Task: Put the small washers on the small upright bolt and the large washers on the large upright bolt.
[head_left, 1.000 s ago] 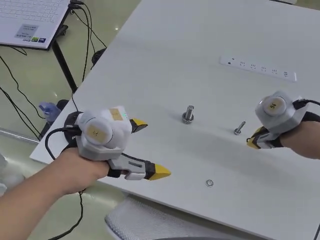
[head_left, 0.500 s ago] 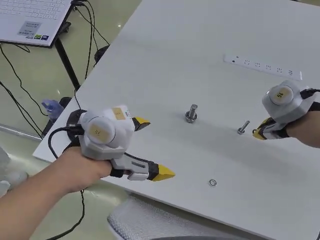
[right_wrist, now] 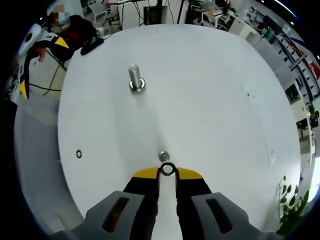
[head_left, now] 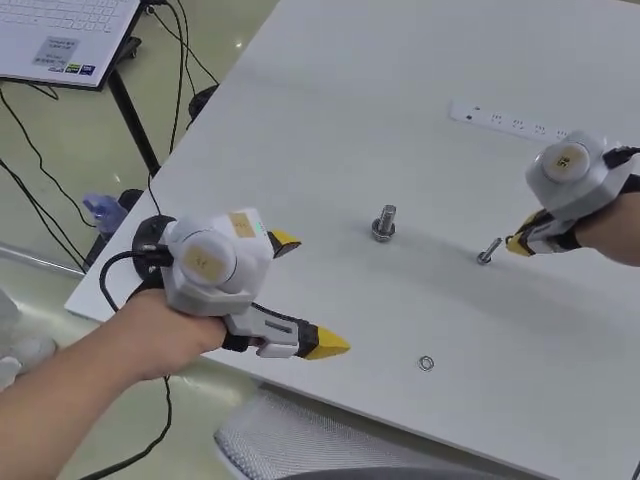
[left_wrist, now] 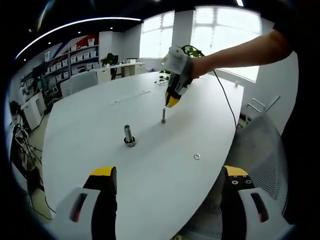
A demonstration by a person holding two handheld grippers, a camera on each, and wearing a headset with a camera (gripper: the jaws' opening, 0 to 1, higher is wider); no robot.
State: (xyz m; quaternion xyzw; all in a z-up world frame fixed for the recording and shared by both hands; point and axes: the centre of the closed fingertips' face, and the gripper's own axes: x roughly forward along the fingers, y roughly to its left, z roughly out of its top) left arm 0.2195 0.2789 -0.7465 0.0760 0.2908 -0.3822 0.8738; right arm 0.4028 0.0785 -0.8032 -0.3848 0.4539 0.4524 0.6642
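White table (right_wrist: pixel 210 100), right gripper (right_wrist: pixel 167 174) pinching small washer (right_wrist: pixel 163 170) beside small bolt (right_wrist: pixel 163 156)

Open white surface (head_left: pixel 330 130) lay between the large upright steel bolt (head_left: pixel 384 223) and the small steel bolt (head_left: pixel 487 251), which the right tongs (head_left: pixel 513 243), clamped on a small steel washer (right_wrist: pixel 168 169), crowded; a loose steel washer (head_left: pixel 426 363) lay near the front edge, a white power strip (head_left: pixel 510 123) well behind
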